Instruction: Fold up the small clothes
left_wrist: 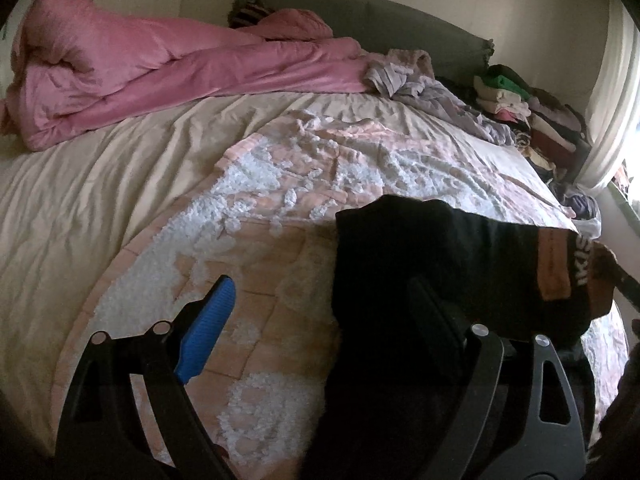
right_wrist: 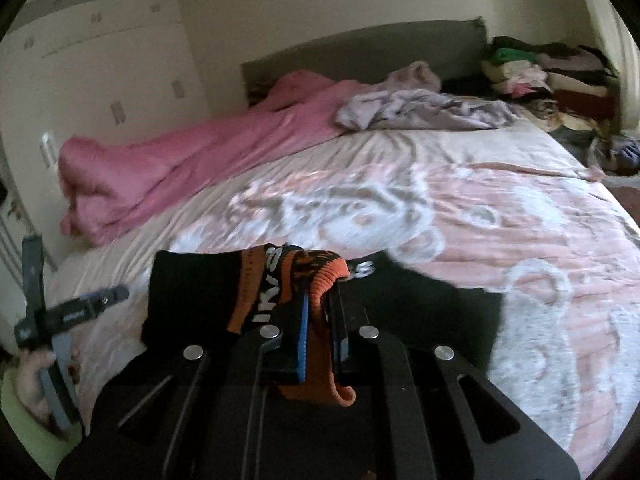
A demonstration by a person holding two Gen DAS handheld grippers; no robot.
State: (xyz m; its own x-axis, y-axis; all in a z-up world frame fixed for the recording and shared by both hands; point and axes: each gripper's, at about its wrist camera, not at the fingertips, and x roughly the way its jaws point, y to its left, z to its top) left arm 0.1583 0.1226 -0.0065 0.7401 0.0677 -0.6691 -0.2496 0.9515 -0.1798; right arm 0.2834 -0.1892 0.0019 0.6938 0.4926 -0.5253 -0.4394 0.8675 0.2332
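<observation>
A black garment (right_wrist: 192, 292) with an orange, lettered waistband (right_wrist: 320, 276) hangs lifted above the pink-and-white bedspread (right_wrist: 500, 216). My right gripper (right_wrist: 320, 300) is shut on the orange waistband, which bunches over the fingertips and droops out below them. In the left wrist view the same black garment (left_wrist: 420, 248) fills the lower right, its waistband (left_wrist: 554, 264) off to the right. My left gripper (left_wrist: 320, 284) stands open. Its blue pad (left_wrist: 208, 332) is clear of the cloth. The dark right finger (left_wrist: 432, 312) sits against the garment; I cannot tell whether it touches.
A rolled pink duvet (left_wrist: 140, 76) lies along the bed's far left. Crumpled lilac clothes (left_wrist: 420, 84) and stacks of folded clothes (left_wrist: 516, 104) sit by the grey headboard (left_wrist: 360, 12). A hand (right_wrist: 32, 372) grips the left tool at the left edge. A curtain (left_wrist: 612, 100) hangs on the right.
</observation>
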